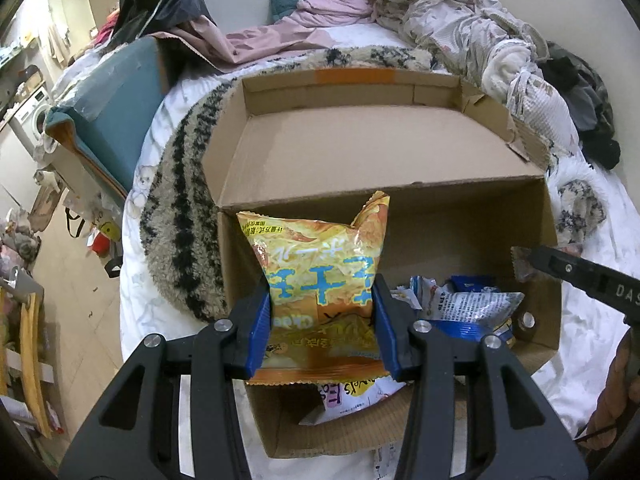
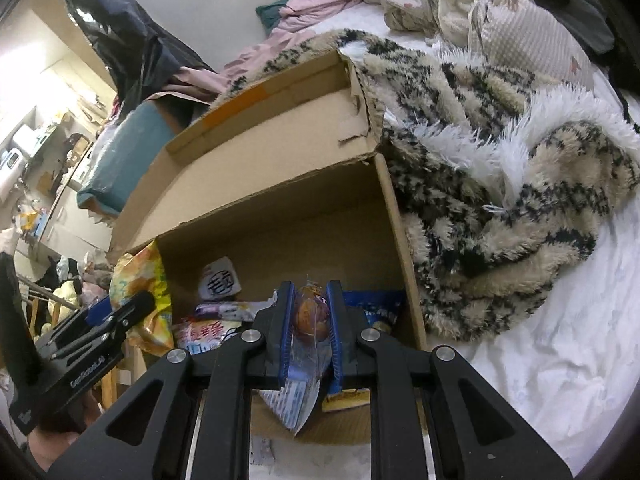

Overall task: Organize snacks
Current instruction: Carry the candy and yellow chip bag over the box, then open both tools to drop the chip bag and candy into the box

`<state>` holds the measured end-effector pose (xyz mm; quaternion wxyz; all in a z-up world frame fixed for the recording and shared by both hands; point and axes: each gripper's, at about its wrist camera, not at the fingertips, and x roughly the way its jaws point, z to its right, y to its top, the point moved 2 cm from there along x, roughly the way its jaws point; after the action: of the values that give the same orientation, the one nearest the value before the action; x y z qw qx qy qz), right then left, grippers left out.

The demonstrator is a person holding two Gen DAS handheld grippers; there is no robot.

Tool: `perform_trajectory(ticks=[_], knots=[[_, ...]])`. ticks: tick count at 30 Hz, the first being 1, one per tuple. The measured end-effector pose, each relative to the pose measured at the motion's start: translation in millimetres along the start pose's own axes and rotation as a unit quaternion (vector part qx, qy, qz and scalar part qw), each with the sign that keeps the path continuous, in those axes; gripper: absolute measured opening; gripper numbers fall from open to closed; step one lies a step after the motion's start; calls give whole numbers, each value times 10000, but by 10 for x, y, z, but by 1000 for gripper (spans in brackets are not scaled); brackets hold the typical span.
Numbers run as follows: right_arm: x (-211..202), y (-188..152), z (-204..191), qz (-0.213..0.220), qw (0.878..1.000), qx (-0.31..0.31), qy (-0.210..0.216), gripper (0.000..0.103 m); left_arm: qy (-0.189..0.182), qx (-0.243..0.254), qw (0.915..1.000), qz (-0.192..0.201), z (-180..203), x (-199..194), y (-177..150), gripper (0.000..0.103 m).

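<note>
An open cardboard box [image 1: 400,208] lies on the bed with several snack packets in it. My left gripper [image 1: 322,304] is shut on a yellow chip bag [image 1: 320,256] and holds it upright over the box's left part. My right gripper [image 2: 312,316] is shut on a small clear packet with a brown snack [image 2: 310,316] and holds it over the box's front right. In the left wrist view the right gripper [image 1: 528,260] shows at the right, over the box wall. In the right wrist view the left gripper [image 2: 120,316] and the yellow bag [image 2: 136,280] show at the left.
White and blue packets [image 1: 464,304] lie on the box floor. The box's lid flap [image 1: 360,144] is folded back on a furry striped blanket [image 2: 500,184]. Crumpled bedding and clothes [image 1: 440,16] lie behind. A teal box [image 1: 120,100] stands at the bed's left edge.
</note>
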<state>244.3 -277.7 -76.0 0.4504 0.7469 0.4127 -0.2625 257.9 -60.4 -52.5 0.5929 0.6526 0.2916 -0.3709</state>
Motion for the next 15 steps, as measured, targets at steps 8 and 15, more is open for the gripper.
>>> perform_trajectory(ticks=[8,15], knots=[[149,6,0,-163,9996,223,47,20,-8,126,9999,30,78,42,-17,42],[101,18,-51,-47,9999,134,11,21,-58,82,9999,98,76,14,-16,43]])
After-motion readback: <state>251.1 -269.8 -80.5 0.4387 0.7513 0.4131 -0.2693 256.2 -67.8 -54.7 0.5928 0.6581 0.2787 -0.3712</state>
